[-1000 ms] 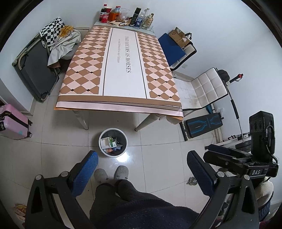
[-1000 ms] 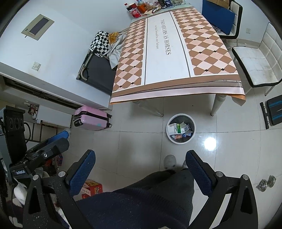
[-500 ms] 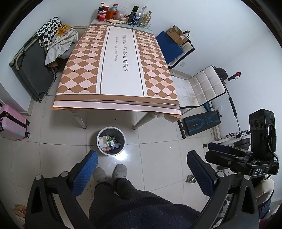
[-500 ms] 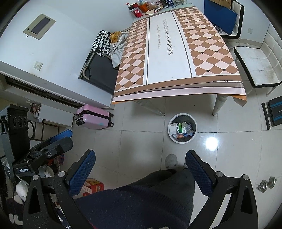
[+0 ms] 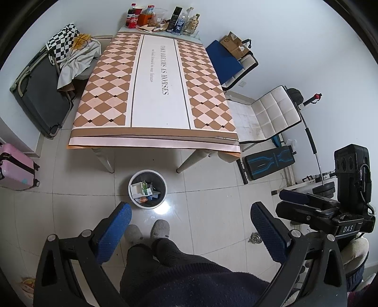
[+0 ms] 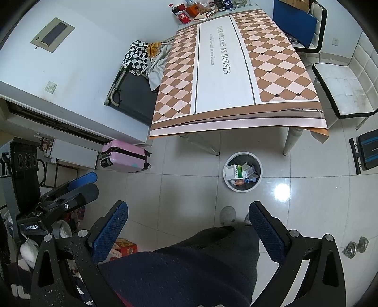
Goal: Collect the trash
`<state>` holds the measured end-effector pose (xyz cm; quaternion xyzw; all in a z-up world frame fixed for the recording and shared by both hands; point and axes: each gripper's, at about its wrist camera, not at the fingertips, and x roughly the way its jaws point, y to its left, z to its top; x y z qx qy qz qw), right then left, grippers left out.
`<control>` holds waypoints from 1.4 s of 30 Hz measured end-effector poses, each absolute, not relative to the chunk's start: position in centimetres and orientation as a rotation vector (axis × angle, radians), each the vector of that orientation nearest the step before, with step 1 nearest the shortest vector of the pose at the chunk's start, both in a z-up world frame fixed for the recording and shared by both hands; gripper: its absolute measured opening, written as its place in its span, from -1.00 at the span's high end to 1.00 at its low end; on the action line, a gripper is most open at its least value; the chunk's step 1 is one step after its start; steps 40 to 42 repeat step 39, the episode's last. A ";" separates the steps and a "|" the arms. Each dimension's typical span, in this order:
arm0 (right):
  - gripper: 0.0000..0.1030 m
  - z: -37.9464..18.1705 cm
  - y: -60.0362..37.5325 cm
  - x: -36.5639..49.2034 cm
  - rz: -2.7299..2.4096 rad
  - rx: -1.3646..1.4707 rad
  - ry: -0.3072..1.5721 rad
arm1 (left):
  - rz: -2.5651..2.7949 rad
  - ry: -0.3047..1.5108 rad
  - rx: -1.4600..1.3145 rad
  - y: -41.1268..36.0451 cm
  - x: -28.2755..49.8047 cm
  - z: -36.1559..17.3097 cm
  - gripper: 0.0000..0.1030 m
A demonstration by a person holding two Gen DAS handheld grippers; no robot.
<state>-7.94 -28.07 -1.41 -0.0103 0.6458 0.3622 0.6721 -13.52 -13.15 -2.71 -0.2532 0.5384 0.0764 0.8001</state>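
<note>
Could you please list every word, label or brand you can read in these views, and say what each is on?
"TAKE DREAMS AS HORSES": tablecloth, large print; the smaller line beside it is too blurred to read.
"DAS": plate on the right gripper.
"GenRobot.AI": label on the left gripper.
Red cola bottle: script logo, too small to read.
Cartons in the trash bin: print too small.

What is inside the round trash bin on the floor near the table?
The trash bin holds a white and green carton, other small boxes and some colourful wrappers, lying on a dark liner. Anything beneath this top layer is covered and cannot be seen.
</note>
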 end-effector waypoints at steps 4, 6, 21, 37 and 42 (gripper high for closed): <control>-1.00 -1.3 -28.3 -7.7 0.816 -0.025 1.453 | 0.160 1.158 -0.547 -13.2 -13.4 -2.6 -1.00; -1.00 -1.2 -28.3 -7.6 0.818 -0.026 1.454 | 0.160 1.158 -0.549 -13.2 -13.4 -2.6 -1.00; -1.00 -1.0 -28.1 -7.5 0.821 -0.027 1.457 | 0.155 1.161 -0.552 -13.2 -13.8 -2.6 -1.00; -1.00 -0.7 -27.9 -7.6 0.833 -0.037 1.458 | 0.156 1.160 -0.557 -13.6 -14.0 -2.5 -1.00; -1.00 -0.6 -28.0 -7.5 0.839 -0.040 1.460 | 0.154 1.162 -0.557 -13.7 -14.0 -2.6 -1.00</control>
